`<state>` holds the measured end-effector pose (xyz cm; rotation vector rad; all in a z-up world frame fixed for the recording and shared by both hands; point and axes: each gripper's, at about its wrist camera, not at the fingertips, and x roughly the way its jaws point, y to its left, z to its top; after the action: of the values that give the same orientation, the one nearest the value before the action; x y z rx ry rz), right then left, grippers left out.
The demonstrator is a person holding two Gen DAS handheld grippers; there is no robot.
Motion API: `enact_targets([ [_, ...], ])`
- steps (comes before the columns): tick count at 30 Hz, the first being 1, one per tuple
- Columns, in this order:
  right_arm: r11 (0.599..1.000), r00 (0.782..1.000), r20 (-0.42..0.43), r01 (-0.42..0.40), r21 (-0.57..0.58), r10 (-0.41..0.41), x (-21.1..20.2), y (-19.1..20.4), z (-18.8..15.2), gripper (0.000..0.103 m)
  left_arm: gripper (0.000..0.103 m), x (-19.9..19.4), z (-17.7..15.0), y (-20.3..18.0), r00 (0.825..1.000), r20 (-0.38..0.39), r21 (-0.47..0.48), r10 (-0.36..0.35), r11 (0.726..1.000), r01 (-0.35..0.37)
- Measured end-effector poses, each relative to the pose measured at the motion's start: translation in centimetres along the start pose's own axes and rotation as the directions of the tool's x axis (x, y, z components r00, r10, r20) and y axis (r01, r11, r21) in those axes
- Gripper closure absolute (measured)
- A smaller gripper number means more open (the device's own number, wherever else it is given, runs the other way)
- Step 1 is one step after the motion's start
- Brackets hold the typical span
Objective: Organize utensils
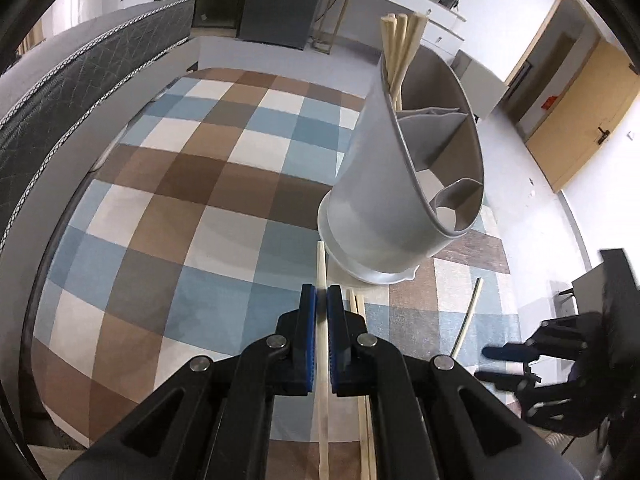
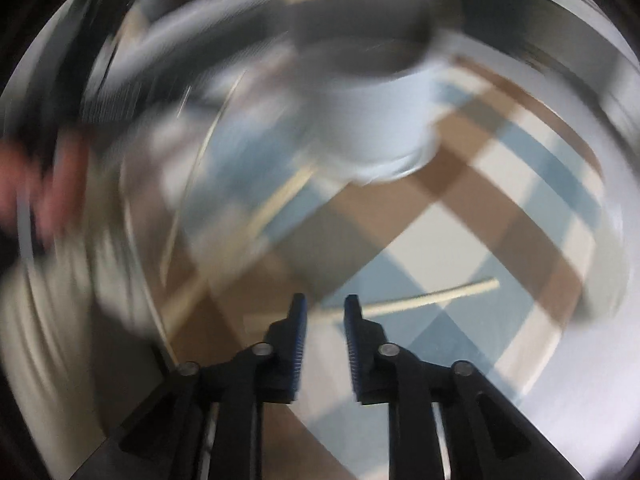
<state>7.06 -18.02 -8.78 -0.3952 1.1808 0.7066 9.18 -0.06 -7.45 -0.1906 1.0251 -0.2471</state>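
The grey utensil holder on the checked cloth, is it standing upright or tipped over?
Upright. The grey utensil holder stands on its base on the checked cloth, open top showing dividers, with chopsticks sticking up from its far compartment.

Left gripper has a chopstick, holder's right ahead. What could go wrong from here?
1. The left gripper pinches its chopstick near one end; it may pivot.
2. The tall grey holder is close ahead; a bump could tip it and its stored chopsticks.
3. The right gripper view is blurred, jaws apart above a loose chopstick; it may miss.
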Motion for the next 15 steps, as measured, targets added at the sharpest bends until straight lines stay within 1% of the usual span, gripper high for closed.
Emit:
enact_targets([
  [2, 0.984, 0.995, -0.100, -0.013, -0.177, -0.005, 1.3, 1.5, 0.2, 0.085, 0.102, -0.5, -0.2, 0.0, 1.000, 0.003, -0.002, -0.015, 1.000, 0.015],
  [4, 0.952, 0.987, -0.159, -0.030, -0.305, -0.020, 2.3, 2.4, 0.3, 0.086, 0.102, -0.9, -0.3, 0.2, 1.000, 0.003, -0.008, -0.024, 1.000, 0.024],
  [6, 0.913, 0.972, -0.231, -0.055, -0.404, -0.043, 3.4, 3.0, 0.8, 0.086, 0.102, -1.1, -0.3, 0.4, 0.999, -0.001, -0.019, -0.032, 0.999, 0.032],
  [7, 0.900, 0.967, -0.249, -0.063, -0.431, -0.052, 3.8, 3.1, 1.0, 0.086, 0.102, -1.0, -0.2, 0.5, 0.999, -0.004, -0.023, -0.039, 0.999, 0.039],
  [9, 0.859, 0.953, -0.295, -0.089, -0.504, -0.075, 4.8, 3.6, 1.4, 0.086, 0.102, -1.0, 0.0, 0.5, 0.999, -0.003, -0.019, -0.039, 0.999, 0.039],
  [10, 0.848, 0.947, -0.311, -0.103, -0.519, -0.076, 5.2, 3.7, 1.5, 0.086, 0.102, -1.0, 0.0, 0.5, 0.999, -0.004, -0.014, -0.038, 0.999, 0.038],
  [12, 0.809, 0.939, -0.336, -0.143, -0.570, -0.070, 5.5, 4.0, 1.8, 0.087, 0.102, -1.0, 0.0, 0.6, 0.999, -0.005, -0.010, -0.038, 0.999, 0.038],
  [15, 0.768, 0.923, -0.376, -0.182, -0.614, -0.082, 6.2, 4.3, 2.2, 0.087, 0.102, -1.0, 0.1, 0.8, 0.999, -0.010, -0.012, -0.039, 0.999, 0.039],
])
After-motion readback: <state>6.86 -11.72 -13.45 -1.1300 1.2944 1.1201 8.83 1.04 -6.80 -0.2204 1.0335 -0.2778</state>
